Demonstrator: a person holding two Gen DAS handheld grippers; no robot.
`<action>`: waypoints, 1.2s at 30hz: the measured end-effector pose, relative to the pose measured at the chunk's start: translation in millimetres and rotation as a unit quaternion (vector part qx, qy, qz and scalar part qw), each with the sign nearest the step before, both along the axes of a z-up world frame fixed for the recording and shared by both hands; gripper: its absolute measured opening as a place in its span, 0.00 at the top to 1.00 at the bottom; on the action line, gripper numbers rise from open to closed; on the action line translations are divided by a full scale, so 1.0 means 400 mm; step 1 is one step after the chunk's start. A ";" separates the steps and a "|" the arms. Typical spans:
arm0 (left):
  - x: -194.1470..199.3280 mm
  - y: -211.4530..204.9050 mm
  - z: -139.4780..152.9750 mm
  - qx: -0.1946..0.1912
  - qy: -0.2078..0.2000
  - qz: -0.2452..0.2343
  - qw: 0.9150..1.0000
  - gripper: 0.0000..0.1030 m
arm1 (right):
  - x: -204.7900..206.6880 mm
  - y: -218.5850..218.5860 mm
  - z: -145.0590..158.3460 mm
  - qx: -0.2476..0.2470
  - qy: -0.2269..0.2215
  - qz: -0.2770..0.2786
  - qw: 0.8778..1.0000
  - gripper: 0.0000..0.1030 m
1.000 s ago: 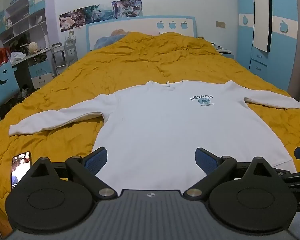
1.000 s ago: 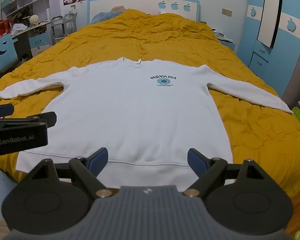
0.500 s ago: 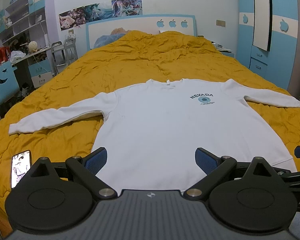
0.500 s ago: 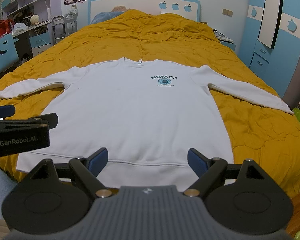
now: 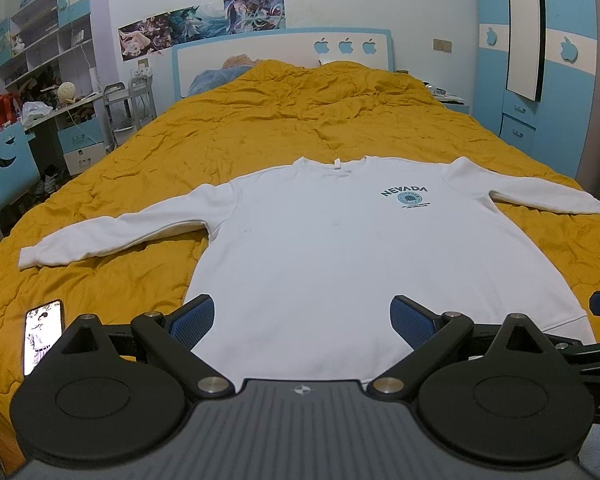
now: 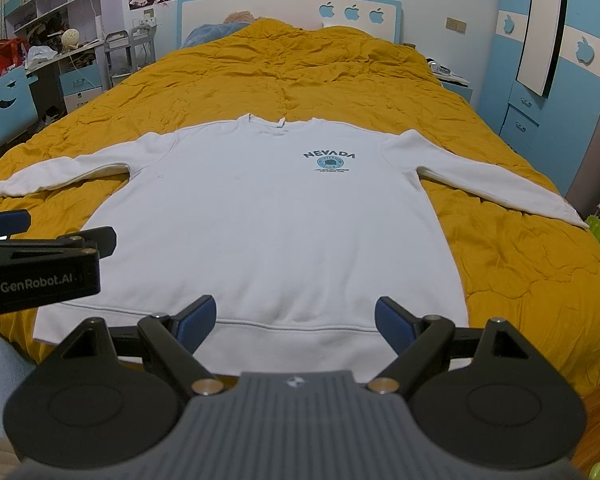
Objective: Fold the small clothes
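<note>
A white long-sleeved sweatshirt point(image 5: 340, 248) with a blue "NEVADA" print lies flat, front up, on the yellow bedspread point(image 5: 292, 120), both sleeves spread out to the sides. It also shows in the right wrist view point(image 6: 268, 216). My left gripper point(image 5: 302, 318) is open and empty, held above the hem's left part. My right gripper point(image 6: 296, 322) is open and empty, above the hem's middle. The left gripper's side shows at the left edge of the right wrist view point(image 6: 40, 272).
A phone point(image 5: 43, 334) with a lit screen lies on the bedspread near the front left corner. A desk and shelves point(image 5: 40, 100) stand left of the bed, a blue wardrobe point(image 5: 540, 80) right. The headboard point(image 5: 284, 52) is at the far end.
Both grippers have barely moved, only a slight drift of the view. The sweatshirt lies as before. The jaws stay open.
</note>
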State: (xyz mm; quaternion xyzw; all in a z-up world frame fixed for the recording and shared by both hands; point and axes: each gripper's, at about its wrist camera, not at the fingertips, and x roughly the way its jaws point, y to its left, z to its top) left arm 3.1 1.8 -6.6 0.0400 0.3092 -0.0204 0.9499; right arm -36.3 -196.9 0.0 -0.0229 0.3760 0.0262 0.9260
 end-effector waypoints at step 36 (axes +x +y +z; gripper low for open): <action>0.004 -0.006 0.003 0.001 0.001 -0.001 1.000 0.00 | 0.001 -0.001 -0.001 0.000 0.001 0.001 1.000 0.20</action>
